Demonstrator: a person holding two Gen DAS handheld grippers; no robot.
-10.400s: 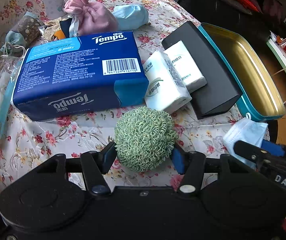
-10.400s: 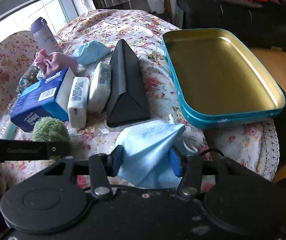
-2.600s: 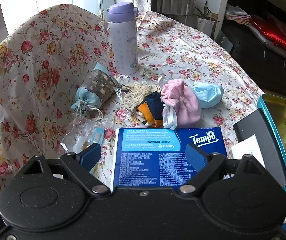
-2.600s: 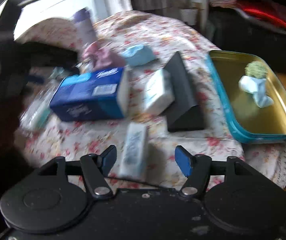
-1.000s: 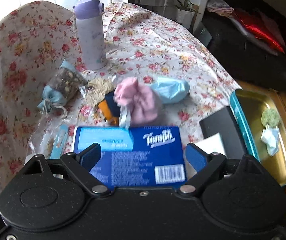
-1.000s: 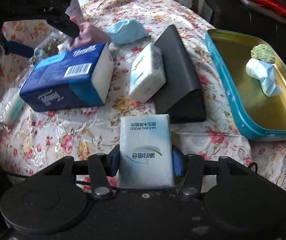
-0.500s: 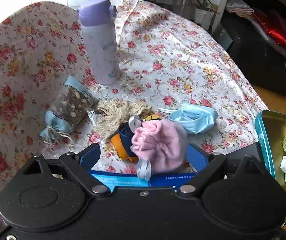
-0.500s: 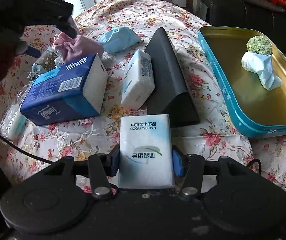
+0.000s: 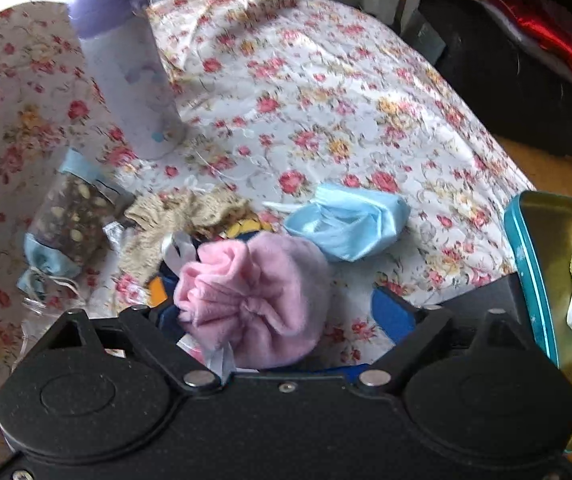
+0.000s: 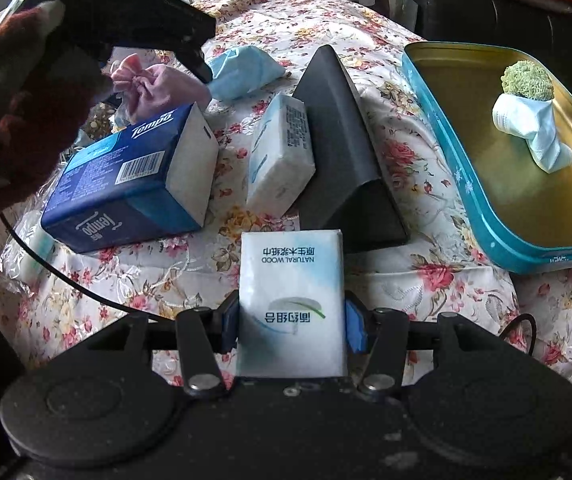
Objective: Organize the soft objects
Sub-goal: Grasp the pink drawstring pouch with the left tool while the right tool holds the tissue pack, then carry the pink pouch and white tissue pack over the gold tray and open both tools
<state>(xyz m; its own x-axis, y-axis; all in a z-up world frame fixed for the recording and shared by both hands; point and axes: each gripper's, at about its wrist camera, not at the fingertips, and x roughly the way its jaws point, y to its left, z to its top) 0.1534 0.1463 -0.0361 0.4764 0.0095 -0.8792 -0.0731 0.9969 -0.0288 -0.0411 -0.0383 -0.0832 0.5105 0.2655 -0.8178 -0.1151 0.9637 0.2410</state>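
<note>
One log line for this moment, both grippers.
left gripper: closing around pink pouch | right gripper: shut on tissue pack | tray: scrubber, mask

I see a pink fleece pouch (image 9: pixel 253 300), gathered shut, lying on the floral cloth. A white tissue pack (image 10: pixel 292 304) stands upright. In the teal tray (image 10: pixel 466 184) lie a green ball (image 10: pixel 528 80) and a blue mask (image 10: pixel 534 128), touching.
</note>
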